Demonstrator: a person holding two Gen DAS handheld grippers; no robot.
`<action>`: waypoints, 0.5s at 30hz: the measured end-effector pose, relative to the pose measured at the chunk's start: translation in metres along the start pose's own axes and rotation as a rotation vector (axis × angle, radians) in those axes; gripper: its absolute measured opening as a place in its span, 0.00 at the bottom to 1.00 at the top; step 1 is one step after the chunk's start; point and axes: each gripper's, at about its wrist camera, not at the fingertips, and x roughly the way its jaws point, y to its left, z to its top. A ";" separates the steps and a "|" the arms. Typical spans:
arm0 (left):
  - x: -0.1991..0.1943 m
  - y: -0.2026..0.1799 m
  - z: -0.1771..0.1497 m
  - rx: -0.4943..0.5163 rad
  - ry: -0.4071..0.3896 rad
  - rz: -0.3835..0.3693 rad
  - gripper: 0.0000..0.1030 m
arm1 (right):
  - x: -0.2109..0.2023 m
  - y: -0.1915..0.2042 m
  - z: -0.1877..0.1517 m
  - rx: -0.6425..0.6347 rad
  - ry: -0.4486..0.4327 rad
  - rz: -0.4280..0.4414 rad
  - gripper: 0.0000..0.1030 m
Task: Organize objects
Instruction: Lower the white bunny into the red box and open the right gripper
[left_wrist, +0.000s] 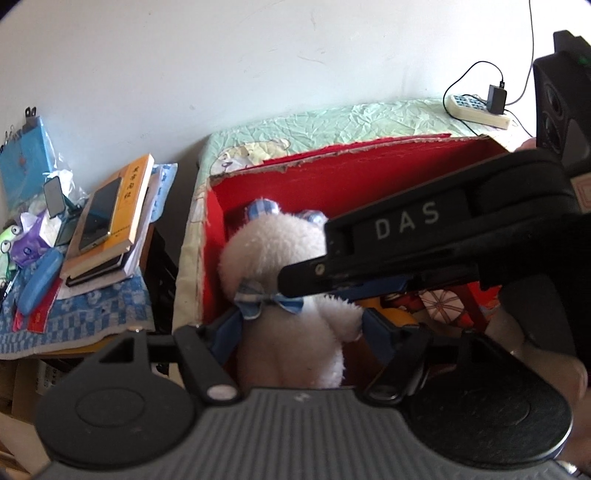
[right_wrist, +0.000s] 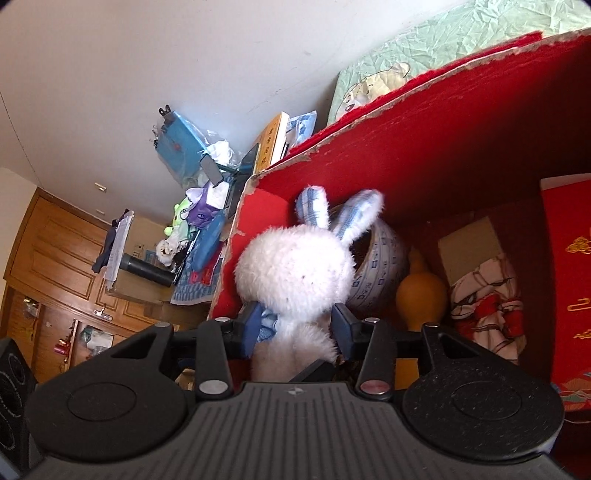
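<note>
Both grippers flank the fluffy white plush rabbit (right_wrist: 293, 267) over the red cardboard box (right_wrist: 443, 122) — right gripper (right_wrist: 295, 326) clenched on its neck, left gripper (left_wrist: 295, 328) seemingly gripping its body — presumably steadying it for stowing.

My right gripper (right_wrist: 295, 326) has its blue pads (right_wrist: 249, 326) pressed on both sides of the fluffy white plush rabbit with blue-striped ears (right_wrist: 295, 269), at its neck. Rabbit upright inside the red cardboard box (right_wrist: 443, 147). Behind it a blue-and-white patterned ceramic jar (right_wrist: 376, 273), beside that an orange-brown gourd (right_wrist: 419, 295), then a red-and-white patterned cloth bundle (right_wrist: 487, 306). Cluttered side table (right_wrist: 199, 236) left of the box.
</note>
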 end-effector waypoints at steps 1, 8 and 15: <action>-0.002 0.000 -0.001 0.002 -0.006 0.001 0.76 | -0.001 0.000 0.000 -0.001 -0.003 -0.005 0.45; -0.015 0.007 -0.003 -0.034 -0.031 -0.039 0.81 | -0.001 0.002 0.001 -0.001 -0.013 -0.020 0.45; -0.020 0.008 -0.004 -0.056 -0.033 -0.043 0.81 | 0.012 0.022 -0.010 -0.123 0.013 -0.060 0.42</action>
